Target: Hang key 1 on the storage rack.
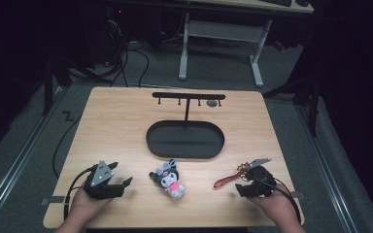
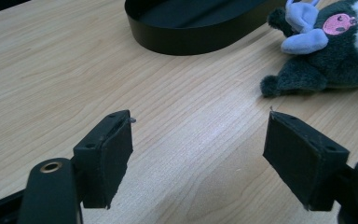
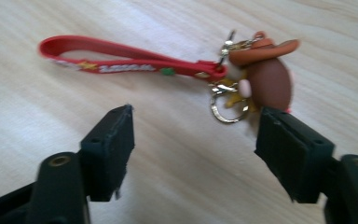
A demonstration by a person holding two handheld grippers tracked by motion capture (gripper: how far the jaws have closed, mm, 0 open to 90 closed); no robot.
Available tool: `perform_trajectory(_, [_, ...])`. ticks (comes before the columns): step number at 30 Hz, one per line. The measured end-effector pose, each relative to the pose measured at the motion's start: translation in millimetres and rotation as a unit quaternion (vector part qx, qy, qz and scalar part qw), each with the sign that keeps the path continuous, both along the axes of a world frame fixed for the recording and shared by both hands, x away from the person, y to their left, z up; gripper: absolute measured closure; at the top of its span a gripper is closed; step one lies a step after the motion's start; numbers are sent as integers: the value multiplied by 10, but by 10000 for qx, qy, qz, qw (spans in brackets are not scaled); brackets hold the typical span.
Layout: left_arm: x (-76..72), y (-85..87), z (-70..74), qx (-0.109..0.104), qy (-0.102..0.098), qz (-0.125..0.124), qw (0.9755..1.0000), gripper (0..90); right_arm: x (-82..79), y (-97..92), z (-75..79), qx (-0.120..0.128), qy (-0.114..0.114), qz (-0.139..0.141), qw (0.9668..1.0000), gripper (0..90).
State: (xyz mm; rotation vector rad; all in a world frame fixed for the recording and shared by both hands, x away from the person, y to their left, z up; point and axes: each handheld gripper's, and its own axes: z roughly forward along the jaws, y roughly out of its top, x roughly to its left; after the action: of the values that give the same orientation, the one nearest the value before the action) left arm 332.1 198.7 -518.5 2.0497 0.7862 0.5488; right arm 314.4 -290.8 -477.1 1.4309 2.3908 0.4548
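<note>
Red rubber strap with brown figure keychain [image 3: 168, 65] flat on pale wooden bench [image 1: 121, 121], just ahead of right gripper [image 3: 193, 135]; long axis crosswise to jaws, jaws wide, nothing between. Left gripper [image 2: 198, 144] farther, jaws wide, empty.

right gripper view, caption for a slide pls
Open right gripper above a red-strapped keychain lying on the wooden table.

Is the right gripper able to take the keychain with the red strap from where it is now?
Probably yes. The right gripper stands open just short of the keychain, with bare table between its fingers. Nothing lies in the way.
</note>
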Motion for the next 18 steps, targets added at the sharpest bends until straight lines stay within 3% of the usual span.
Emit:
perform_trajectory(4, [-1, -5, 0, 3, 5, -5, 10000, 240, 56, -39, 26, -78, -83, -56, 9999, 470])
perform_trajectory(7, [-2, -23, -4, 36, 10, -37, 10000, 240, 91, -56, 49, -201, -94, -70, 9997, 530])
perform_trajectory(14, [16, -46, -11, 63, 12, -59, 10000, 241, 240, -110, 71, -359, 41, -112, 9993, 597])
perform_trajectory(18, [25, -51, -17, 71, 25, -71, 9999, 241, 335, -120, 61, -435, 171, -133, 9988, 584])
